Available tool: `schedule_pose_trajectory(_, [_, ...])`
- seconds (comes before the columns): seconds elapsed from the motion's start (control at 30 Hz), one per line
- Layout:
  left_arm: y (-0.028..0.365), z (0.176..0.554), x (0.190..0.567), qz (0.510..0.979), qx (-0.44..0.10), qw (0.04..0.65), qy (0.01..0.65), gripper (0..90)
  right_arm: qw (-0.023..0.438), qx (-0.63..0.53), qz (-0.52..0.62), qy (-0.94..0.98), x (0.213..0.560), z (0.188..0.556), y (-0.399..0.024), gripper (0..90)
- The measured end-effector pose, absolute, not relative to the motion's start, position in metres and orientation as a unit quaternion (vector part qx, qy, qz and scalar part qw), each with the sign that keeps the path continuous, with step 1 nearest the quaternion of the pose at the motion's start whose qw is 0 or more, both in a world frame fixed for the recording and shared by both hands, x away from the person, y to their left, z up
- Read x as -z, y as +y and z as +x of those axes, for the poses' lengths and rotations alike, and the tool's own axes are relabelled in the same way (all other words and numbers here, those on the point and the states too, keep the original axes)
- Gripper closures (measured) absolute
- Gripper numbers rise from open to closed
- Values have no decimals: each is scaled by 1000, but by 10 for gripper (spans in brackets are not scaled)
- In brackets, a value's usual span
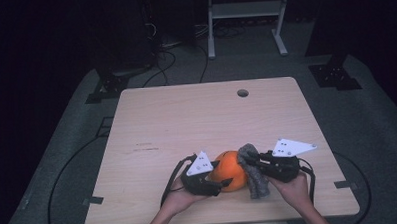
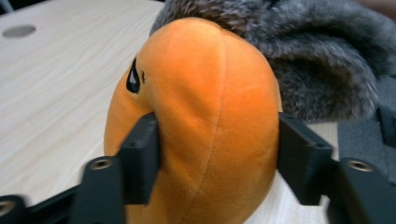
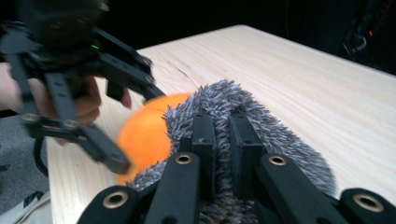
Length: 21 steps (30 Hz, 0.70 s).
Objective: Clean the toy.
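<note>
Near the front edge of the wooden table, the left gripper lay low on its side in the person's left hand, reaching toward the middle. Its two black jaws stood on either side of an orange plush toy, pads touching the soft flanks; in the left gripper view the toy bulged between them, one dark eye showing on its upper left. Whether the pads truly pressed or merely touched, I could not tell. Just right of the toy, and touching it, hung a grey furry cloth, draped down to the tabletop. The right gripper, held in the right hand, had its jaws drawn together on the cloth's upper part; in the right gripper view the fur swelled around the closed fingers.
</note>
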<state>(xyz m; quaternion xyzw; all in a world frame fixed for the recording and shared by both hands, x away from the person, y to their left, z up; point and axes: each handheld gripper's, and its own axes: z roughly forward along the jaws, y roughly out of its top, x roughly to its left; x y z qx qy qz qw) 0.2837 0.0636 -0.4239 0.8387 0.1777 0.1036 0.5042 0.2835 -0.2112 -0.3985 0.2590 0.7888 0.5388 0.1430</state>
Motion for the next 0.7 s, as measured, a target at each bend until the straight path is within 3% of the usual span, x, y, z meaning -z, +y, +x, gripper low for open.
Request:
schedule_pose_trajectory(0.03, [62, 285, 425, 836, -111, 508, 179, 303, 143, -539, 259, 789, 398, 283, -211, 817])
schedule_pose_trajectory(0.07, [60, 286, 427, 833, -125, 507, 184, 224, 140, -538, 263, 788, 400, 284, -213, 816])
schedule_pose_trajectory(0.13, [60, 288, 428, 833, -123, 507, 185, 166, 139, -538, 261, 790, 400, 284, -214, 816])
schedule_pose_trajectory(0.17, [60, 288, 428, 833, -123, 507, 185, 178, 137, -539, 260, 789, 400, 284, -214, 816])
schedule_pose_trajectory(0.27, [62, 288, 427, 829, -116, 512, 193, 340, 137, -539, 258, 790, 400, 282, -215, 816])
schedule_pose_trajectory(0.33, [63, 289, 424, 823, -115, 515, 208, 386, 145, -538, 242, 794, 398, 275, -212, 816])
schedule_pose_trajectory(0.57, [58, 283, 418, 821, -127, 516, 208, 443, 143, -549, 207, 797, 385, 268, -193, 817])
schedule_pose_trajectory(0.7, [64, 283, 416, 820, -140, 514, 211, 443, 149, -531, 267, 790, 396, 284, -214, 818])
